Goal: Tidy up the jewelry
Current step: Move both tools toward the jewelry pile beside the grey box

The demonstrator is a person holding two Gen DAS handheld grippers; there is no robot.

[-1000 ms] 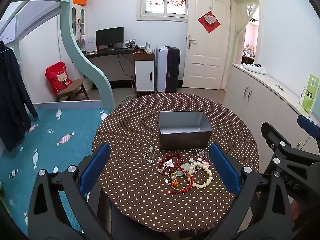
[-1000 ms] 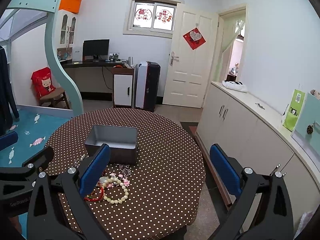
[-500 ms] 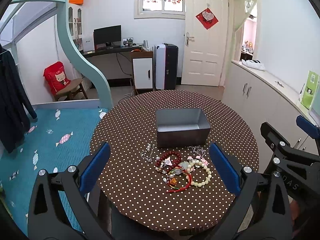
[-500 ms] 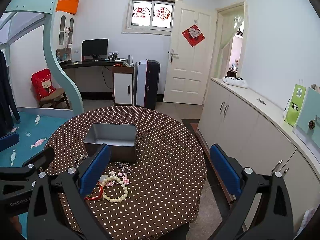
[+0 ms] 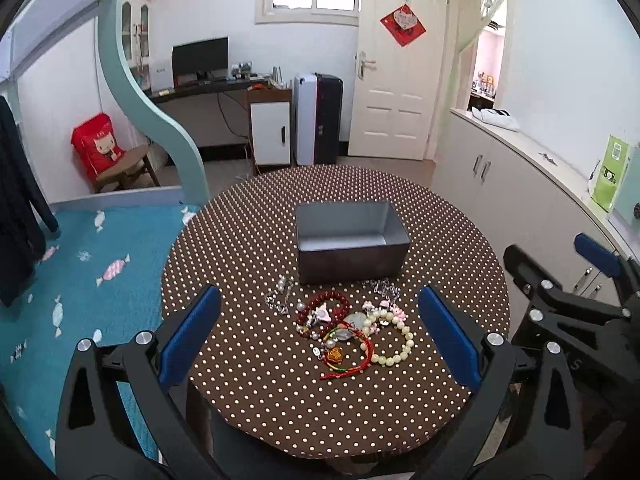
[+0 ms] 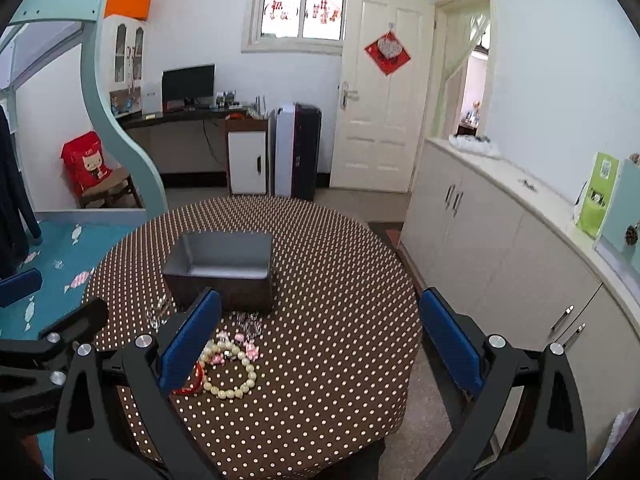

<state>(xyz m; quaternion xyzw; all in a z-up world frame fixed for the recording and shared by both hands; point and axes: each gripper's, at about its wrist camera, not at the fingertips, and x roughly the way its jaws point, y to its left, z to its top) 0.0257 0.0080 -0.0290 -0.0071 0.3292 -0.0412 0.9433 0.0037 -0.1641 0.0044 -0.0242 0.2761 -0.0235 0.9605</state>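
A grey metal box [image 5: 352, 236] stands open and empty on the round brown polka-dot table [image 5: 248, 364]. In front of it lies a heap of jewelry: a dark red bead bracelet [image 5: 325, 307], a cream pearl bracelet [image 5: 394, 340], a red cord bracelet [image 5: 352, 364] and a silver chain [image 5: 279, 295]. My left gripper [image 5: 318, 340] is open and empty, held above the table's near edge. My right gripper [image 6: 320, 344] is open and empty, to the right of the heap; the pearl bracelet [image 6: 230, 372] and the box [image 6: 224, 268] show at its left.
A long white cabinet [image 6: 500, 248] runs along the right wall close to the table. A teal bed frame [image 5: 152, 112] and blue bedding [image 5: 60, 280] lie to the left. A desk, a suitcase and a white door stand at the back.
Both grippers have tilted or risen slightly, so the table and box sit a little lower in view. The jewelry and box have not moved. Both grippers stay open.
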